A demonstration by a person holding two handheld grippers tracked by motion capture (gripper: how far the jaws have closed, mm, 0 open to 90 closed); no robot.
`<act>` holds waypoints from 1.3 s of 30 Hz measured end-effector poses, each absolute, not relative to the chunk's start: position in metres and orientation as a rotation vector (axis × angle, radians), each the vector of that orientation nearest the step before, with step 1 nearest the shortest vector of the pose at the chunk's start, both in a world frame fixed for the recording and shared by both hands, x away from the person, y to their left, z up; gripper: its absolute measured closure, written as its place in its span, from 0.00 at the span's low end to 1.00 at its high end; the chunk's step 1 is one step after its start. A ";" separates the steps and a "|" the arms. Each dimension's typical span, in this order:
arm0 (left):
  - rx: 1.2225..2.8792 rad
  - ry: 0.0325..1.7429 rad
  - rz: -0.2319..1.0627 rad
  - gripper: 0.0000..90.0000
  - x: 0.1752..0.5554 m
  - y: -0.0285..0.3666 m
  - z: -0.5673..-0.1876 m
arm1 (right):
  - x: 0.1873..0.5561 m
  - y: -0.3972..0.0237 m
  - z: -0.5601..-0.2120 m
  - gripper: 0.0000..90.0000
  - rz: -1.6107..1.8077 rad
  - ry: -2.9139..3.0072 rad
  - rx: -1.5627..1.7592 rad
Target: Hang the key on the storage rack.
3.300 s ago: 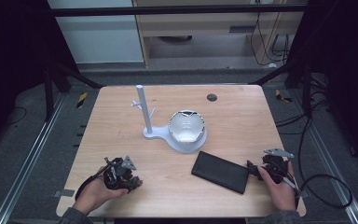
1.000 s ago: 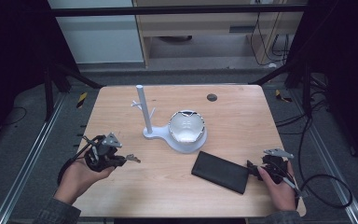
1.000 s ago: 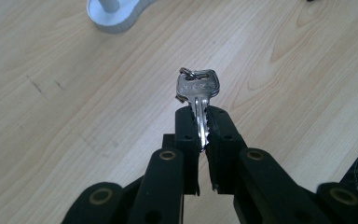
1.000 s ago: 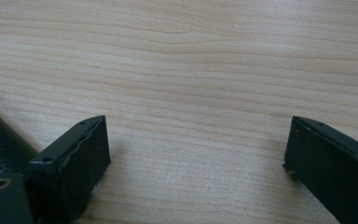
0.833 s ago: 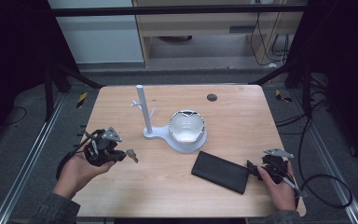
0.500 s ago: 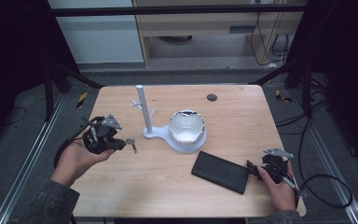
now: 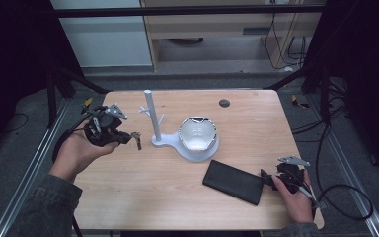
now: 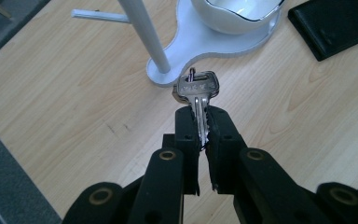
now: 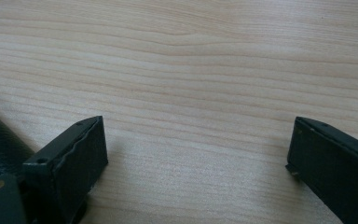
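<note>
1. The left gripper (image 8: 199,122) pinches a silver key (image 8: 196,91) by its blade, bow pointing ahead toward the white stand (image 7: 153,117).
2. The stand's post rises just beyond the key; its side pegs sit higher.
3. The right gripper (image 9: 196,154) rests wide, well away from the stand, beside a black case (image 7: 233,181).

Key (image 8: 196,88) left of stand (image 7: 154,118), wallet (image 7: 233,181) right, on table (image 7: 256,123)

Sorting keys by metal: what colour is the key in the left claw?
Silver; the key shows best in the left gripper view.
</note>
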State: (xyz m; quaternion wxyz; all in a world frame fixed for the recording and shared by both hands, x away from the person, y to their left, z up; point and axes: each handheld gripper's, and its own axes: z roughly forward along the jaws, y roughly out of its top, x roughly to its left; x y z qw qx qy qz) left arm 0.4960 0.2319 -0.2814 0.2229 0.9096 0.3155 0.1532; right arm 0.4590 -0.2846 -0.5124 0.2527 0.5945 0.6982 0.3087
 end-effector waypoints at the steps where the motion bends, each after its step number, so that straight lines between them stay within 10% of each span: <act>1: 2.515 0.871 0.421 0.93 0.497 0.232 -0.280 | 0.459 -0.285 -0.512 0.05 0.840 1.899 1.615; 39: 2.494 0.933 0.457 0.93 0.523 0.242 -0.247 | 0.460 -0.285 -0.513 0.05 0.829 1.906 1.601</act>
